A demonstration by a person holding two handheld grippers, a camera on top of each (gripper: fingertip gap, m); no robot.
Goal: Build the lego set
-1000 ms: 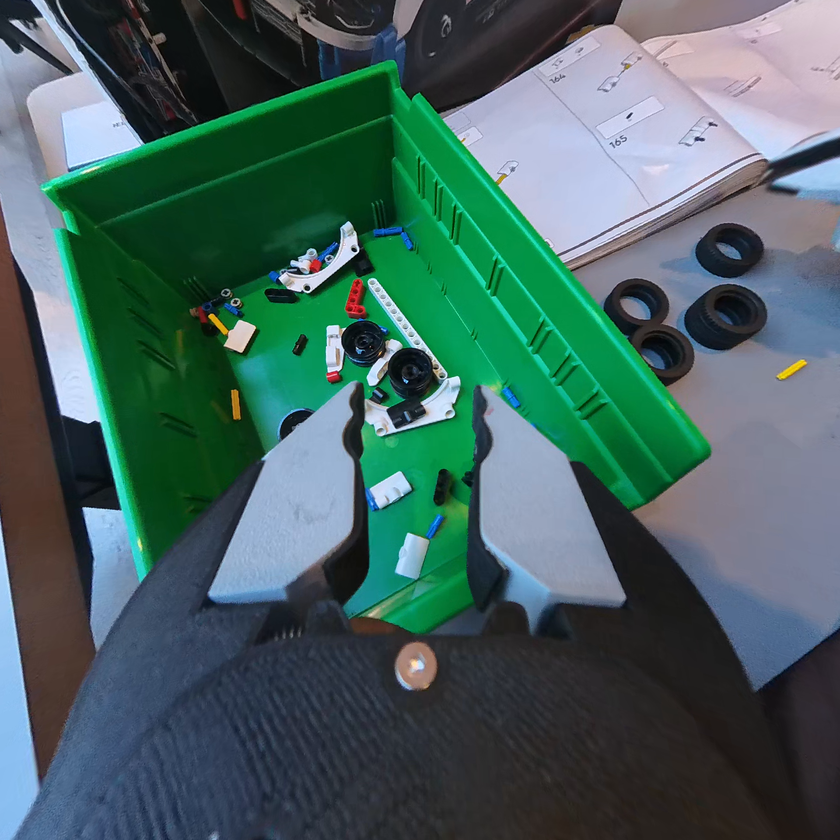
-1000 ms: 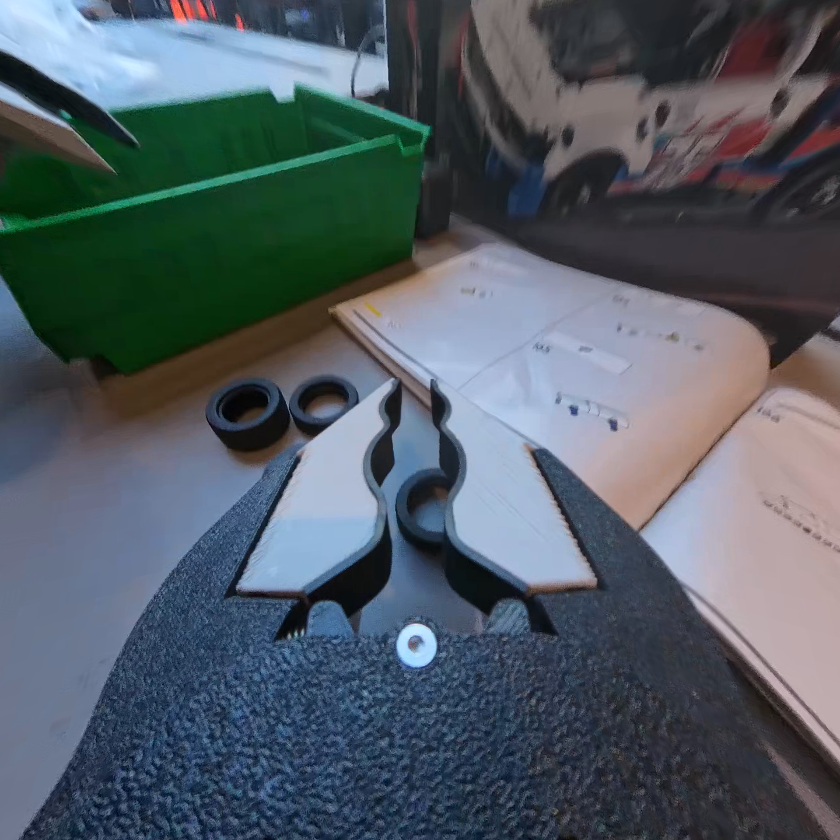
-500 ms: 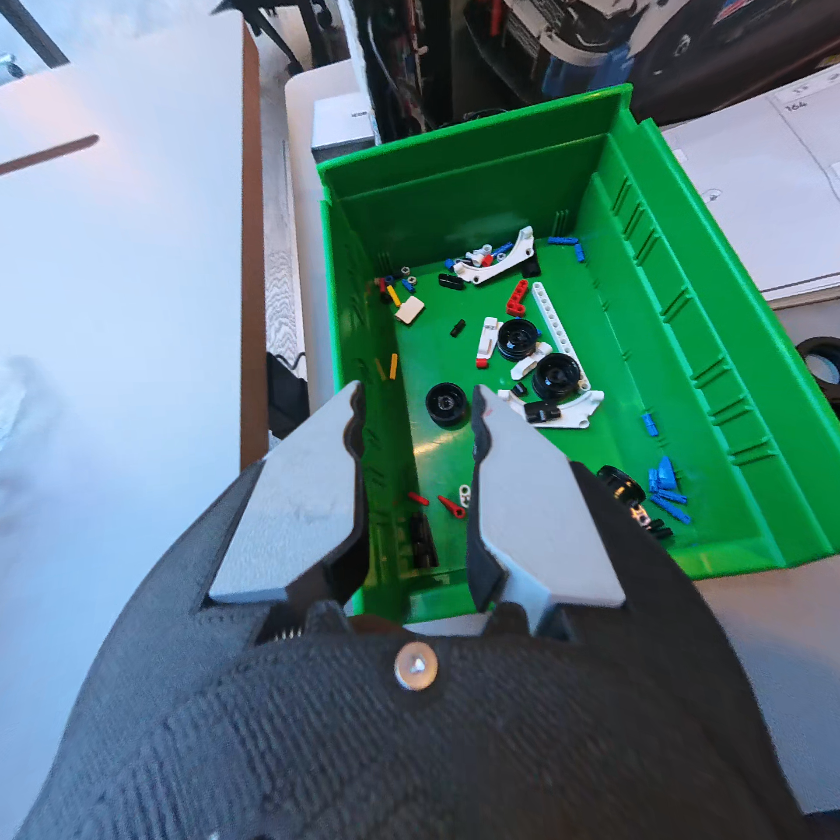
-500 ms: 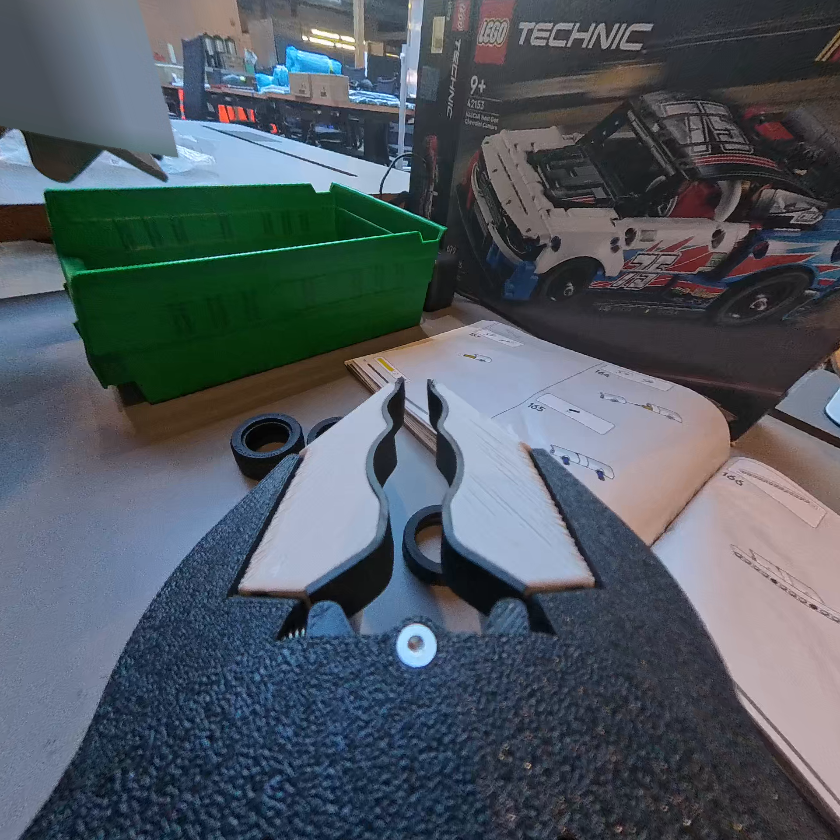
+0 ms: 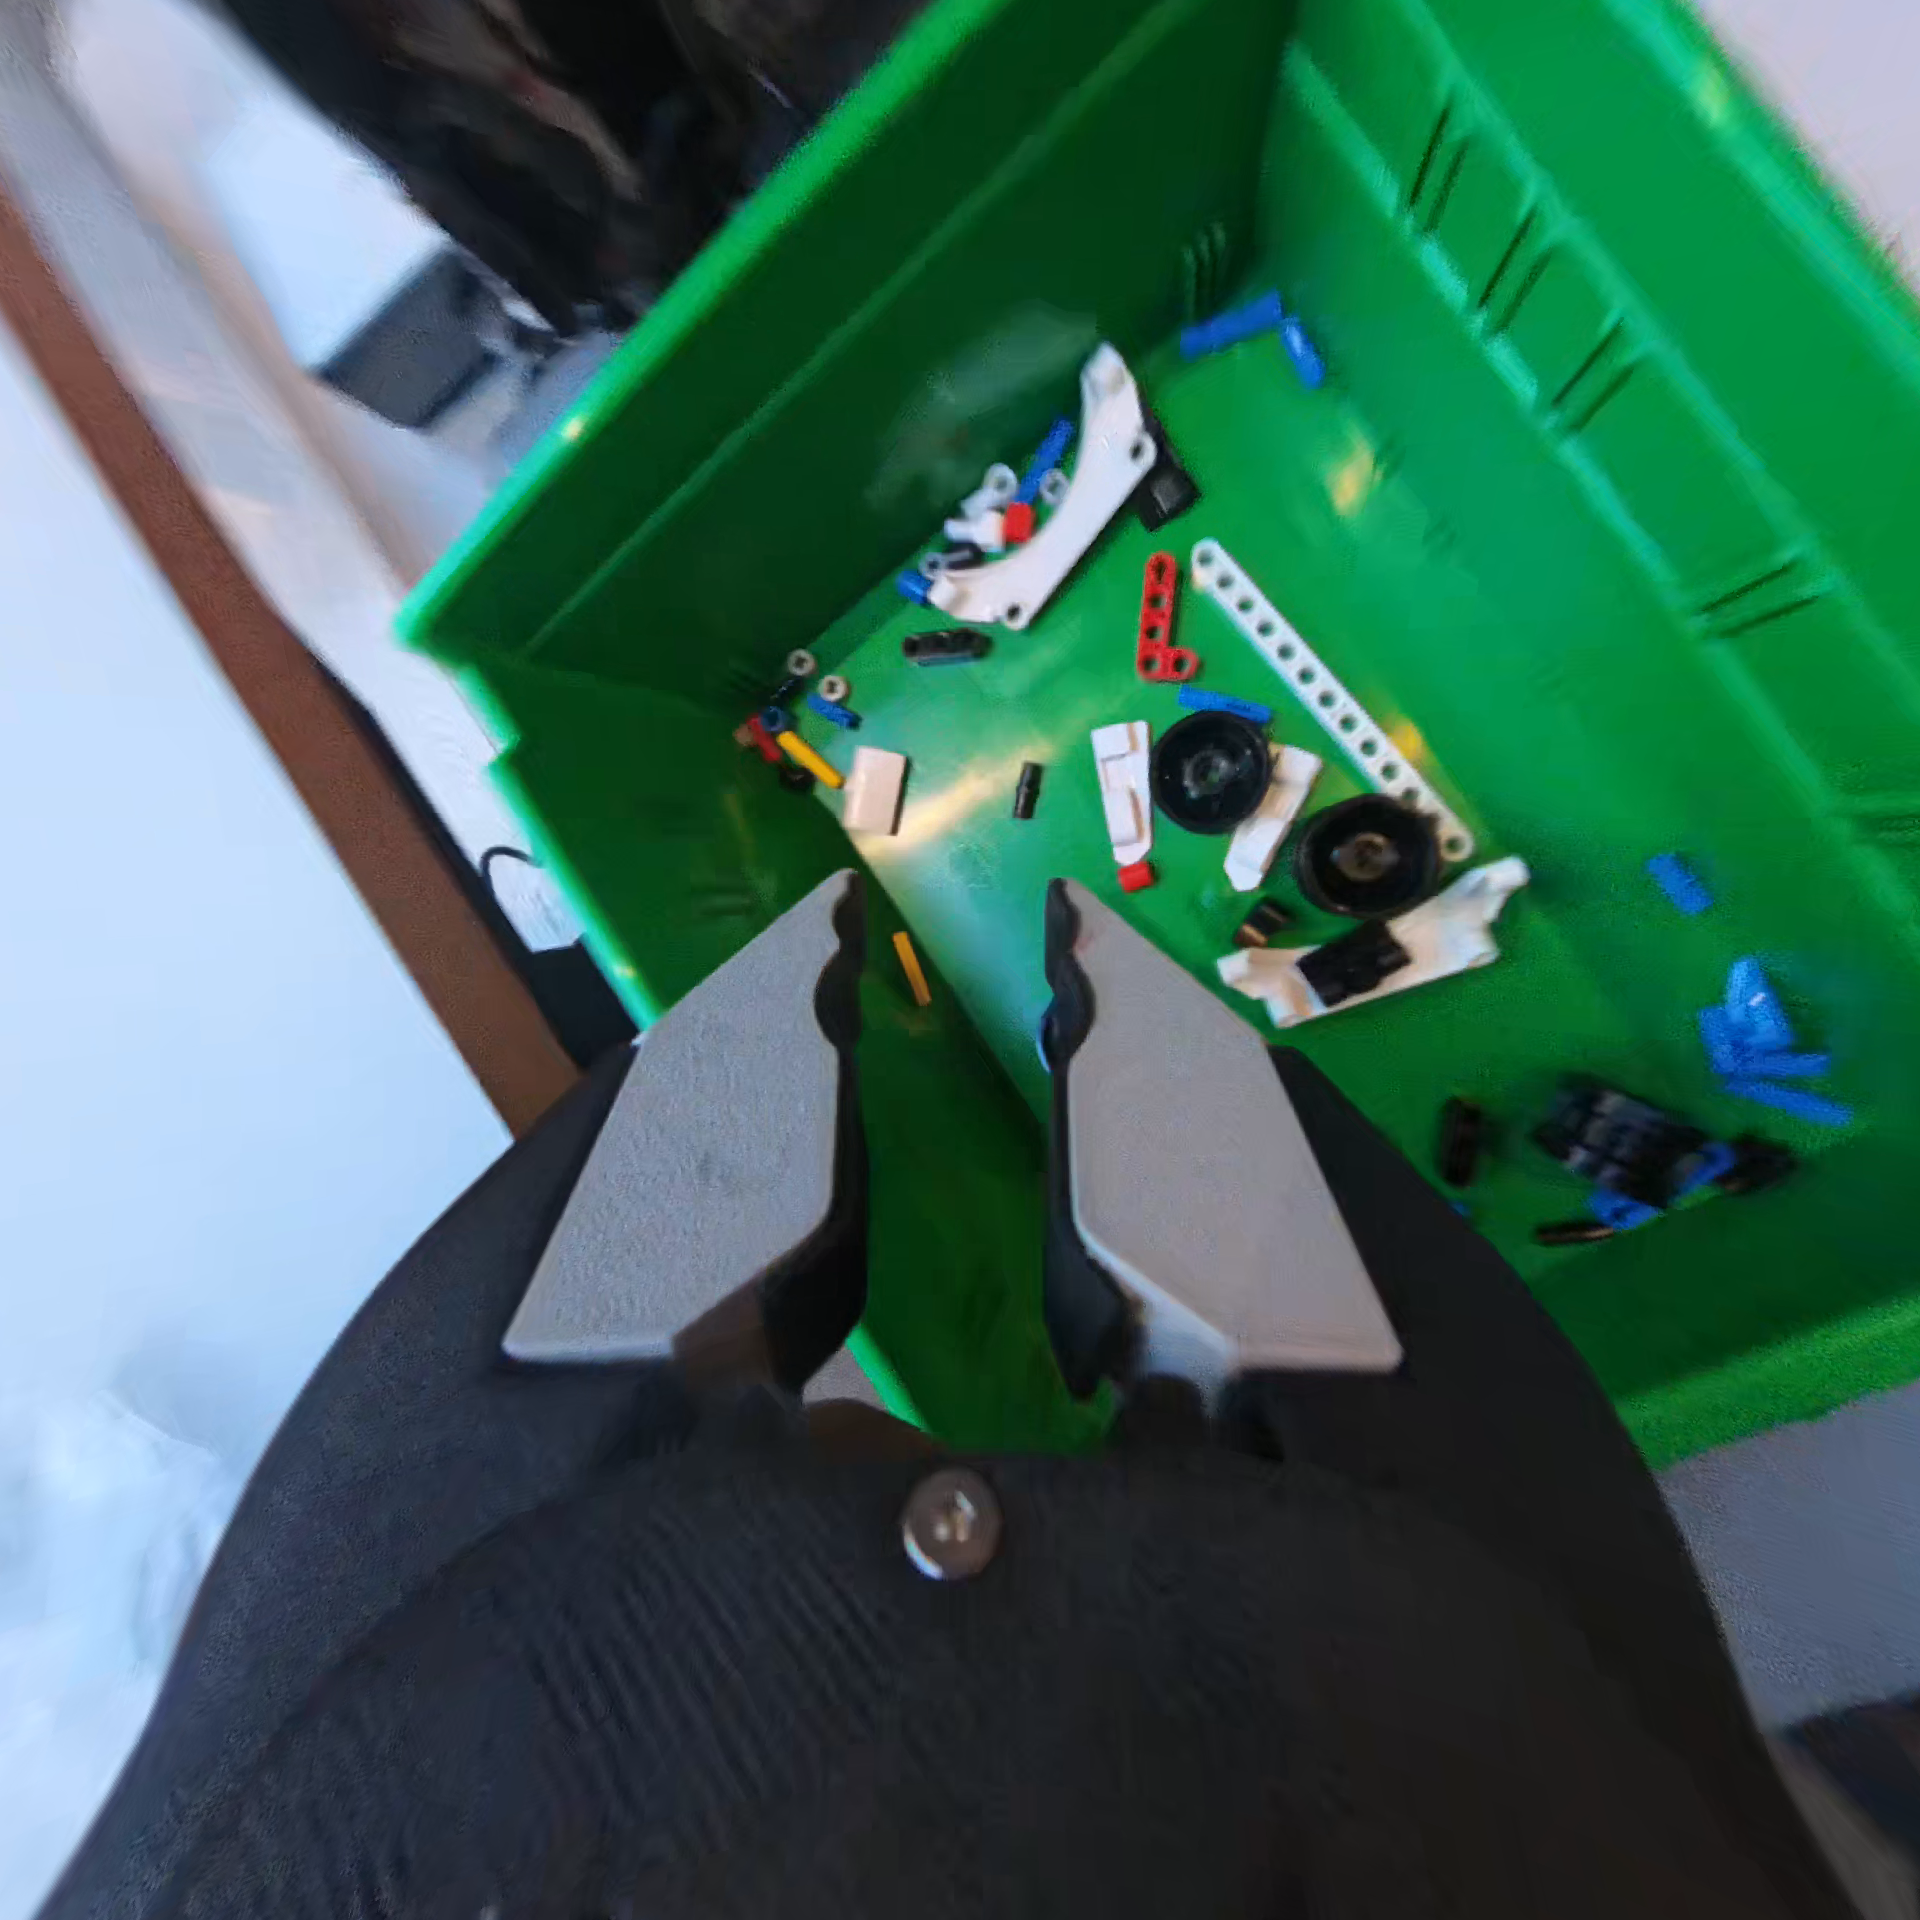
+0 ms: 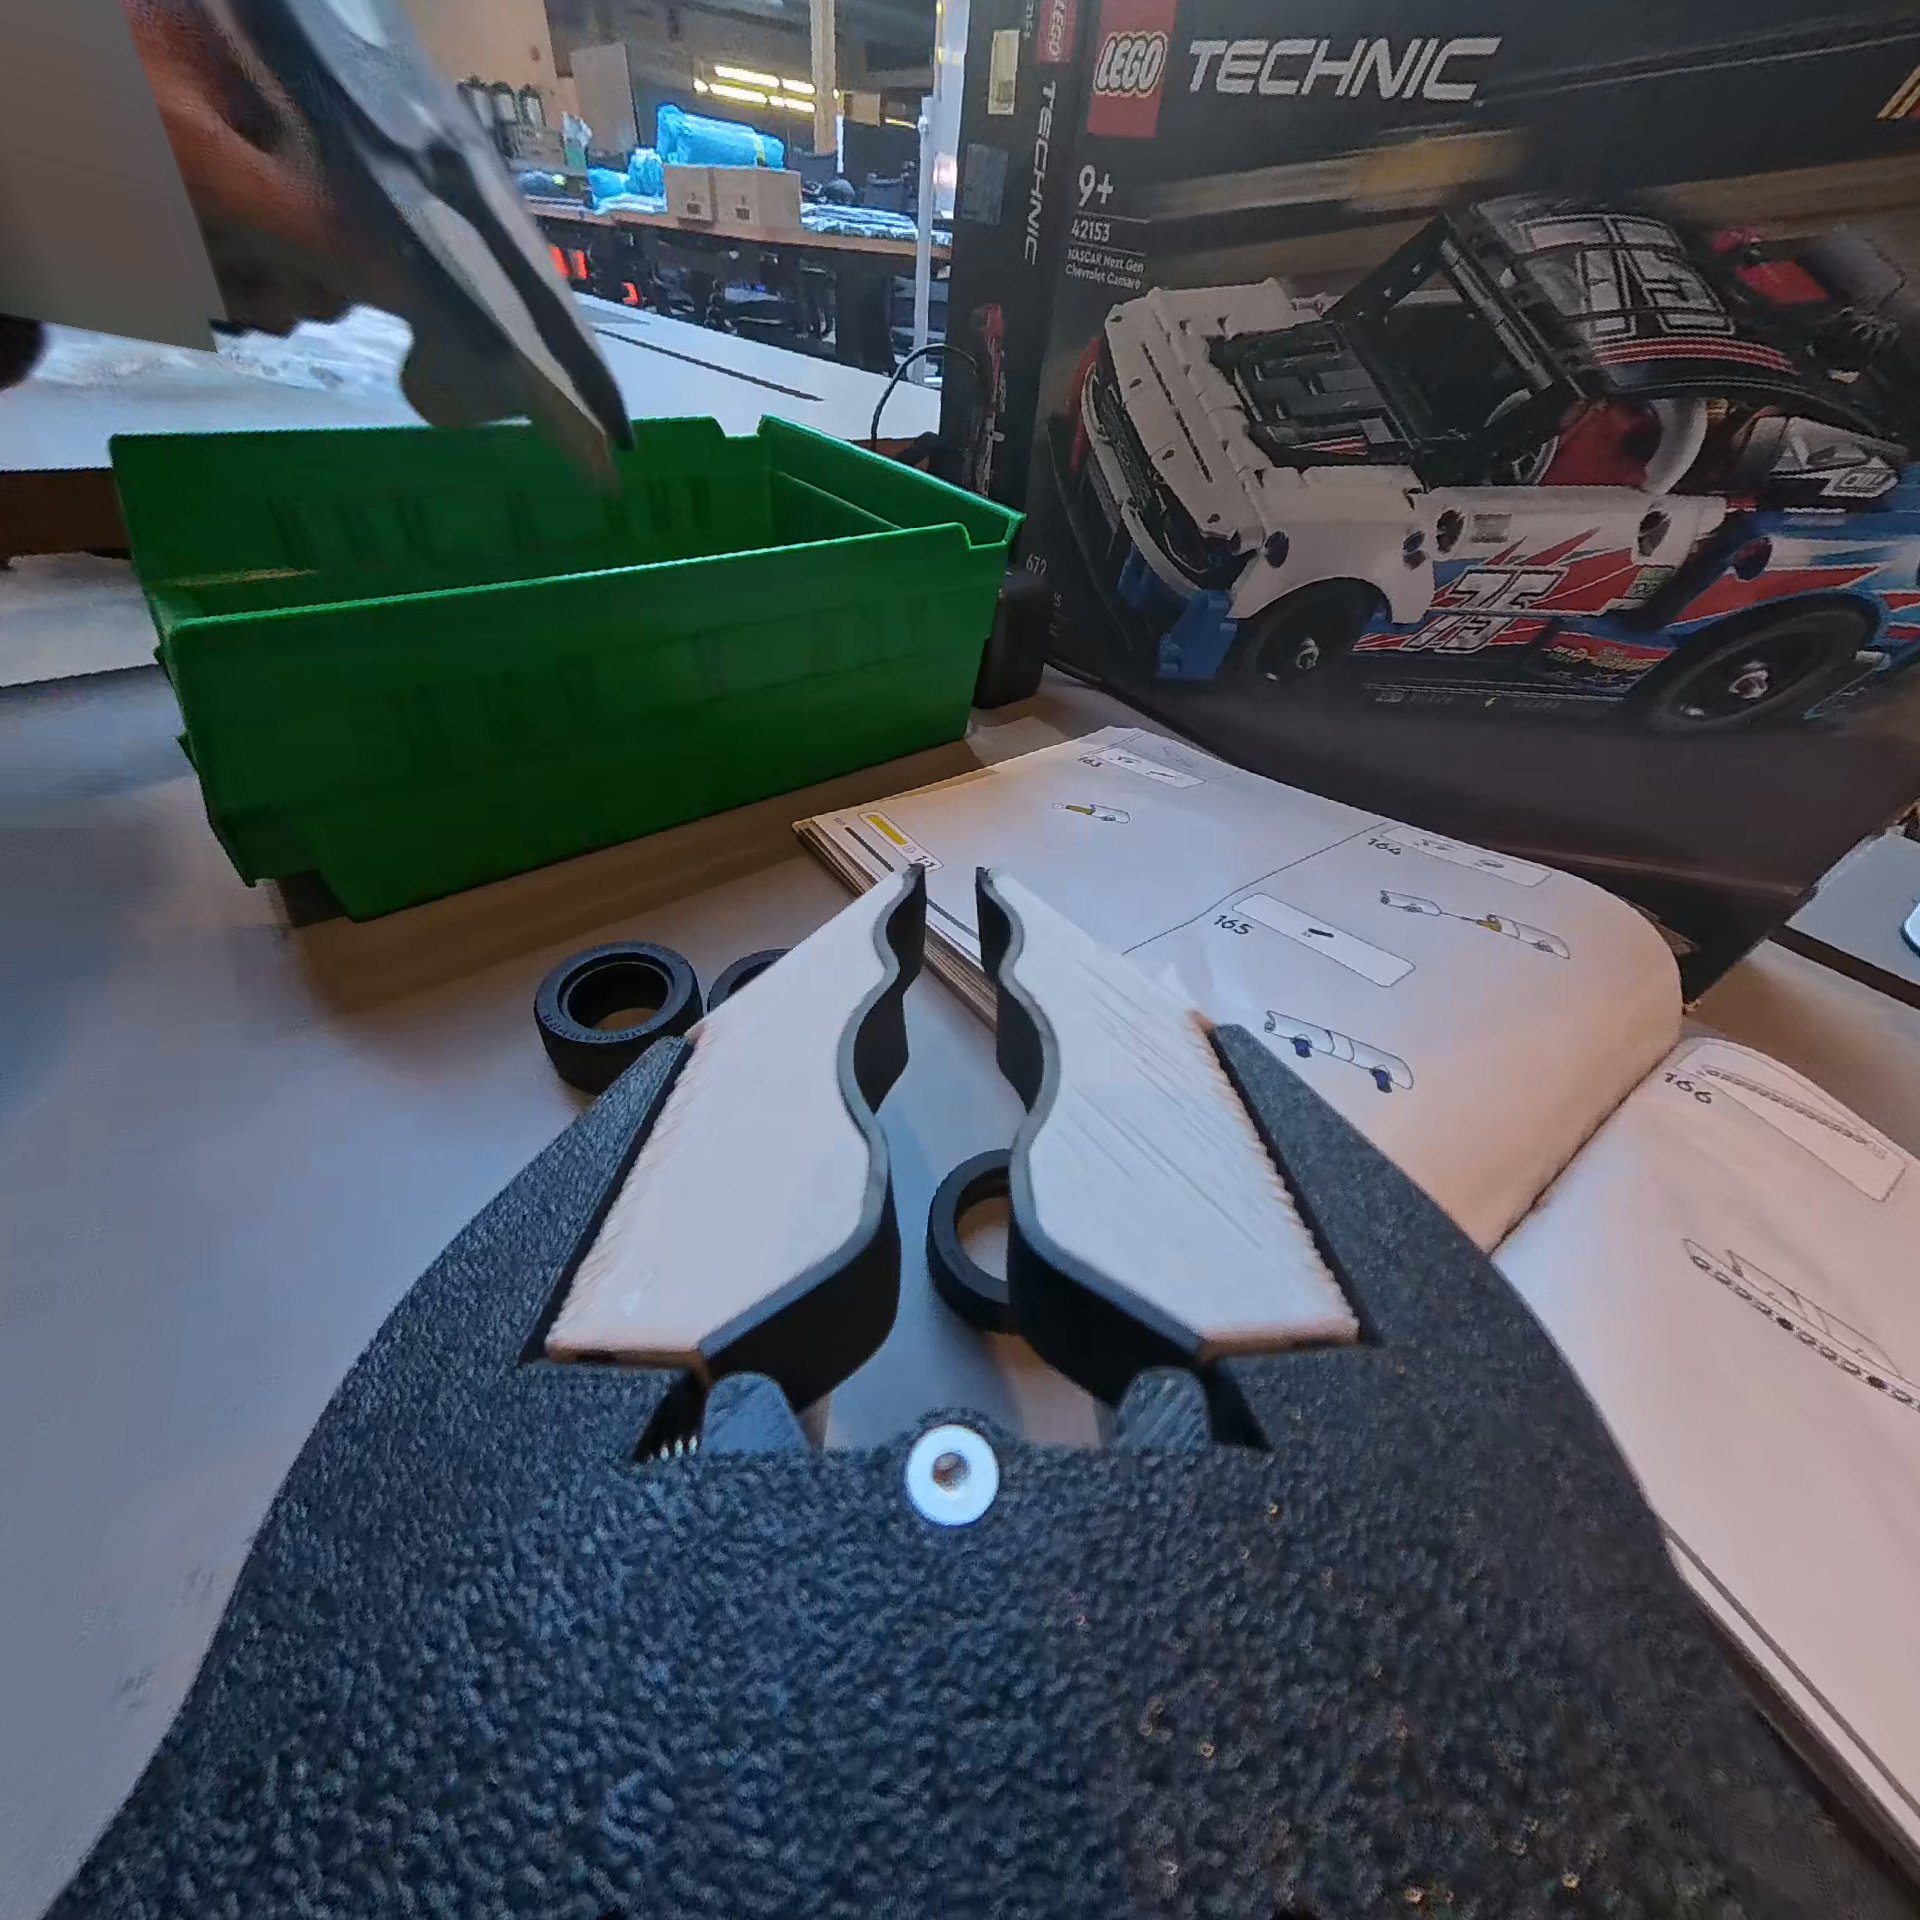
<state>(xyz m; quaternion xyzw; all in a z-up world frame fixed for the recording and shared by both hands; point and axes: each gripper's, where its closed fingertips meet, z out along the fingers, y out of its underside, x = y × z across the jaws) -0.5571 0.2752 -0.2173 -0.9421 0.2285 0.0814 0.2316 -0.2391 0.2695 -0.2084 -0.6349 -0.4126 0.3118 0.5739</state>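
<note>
Many small mixed-colour lego pieces (image 5: 1205, 774) litter the green bin (image 5: 1621, 436); both hand-held grippers (image 5: 951, 899) (image 6: 949, 883) gape empty.

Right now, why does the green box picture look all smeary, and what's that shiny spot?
Left wrist view: motion blur smears the green box, worst toward the edges; a bright patch of glare lies on its floor. Right wrist view: mostly sharp, though the left gripper over the box is blurred, and straight edges bend.

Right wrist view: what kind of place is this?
Probably a large shared workshop or lab: long worktables stacked with boxes run behind, overhead strip lights, and a grey bench holds the green bin.
</note>
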